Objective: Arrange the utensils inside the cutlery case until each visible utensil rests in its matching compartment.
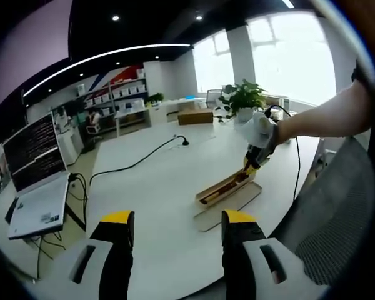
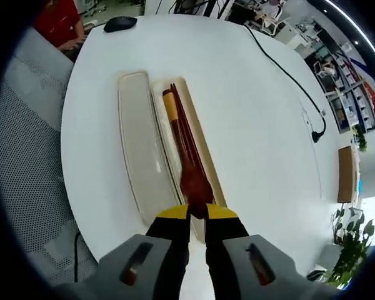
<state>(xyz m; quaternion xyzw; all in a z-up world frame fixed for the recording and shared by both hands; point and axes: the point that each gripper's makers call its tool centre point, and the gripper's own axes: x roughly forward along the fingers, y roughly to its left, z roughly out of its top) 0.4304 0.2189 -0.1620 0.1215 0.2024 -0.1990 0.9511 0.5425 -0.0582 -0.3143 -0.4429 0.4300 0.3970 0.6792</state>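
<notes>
**Spoon end in my right tongs, left tongs idle**

Yellow-tipped, my left gripper (image 1: 177, 225) hangs released over the white table (image 1: 150, 187), jaws spread with nothing between them. Beyond it sits the cutlery case (image 1: 224, 187), my right gripper (image 1: 253, 164) dipping into its far end. A laptop (image 1: 37, 187) stands well left of the case.

Right gripper view: my right gripper (image 2: 197, 212) is clenched on the bowl of the dark wooden spoon (image 2: 190, 169), which lies inside the case (image 2: 203, 156) alongside the chopsticks (image 2: 176, 119). Touching the case's left side lies the lid (image 2: 140, 150).

table (image 2: 256, 112): smooth white, faint sheen | case (image 2: 203, 150): pale wood-look, matt | lid (image 2: 140, 150): translucent frosted plastic | spoon (image 2: 194, 178): dark reddish wood, glossy | chair (image 2: 25, 150): grey mesh cloth | gripper (image 2: 197, 212) tips: yellow plastic, matt
</notes>
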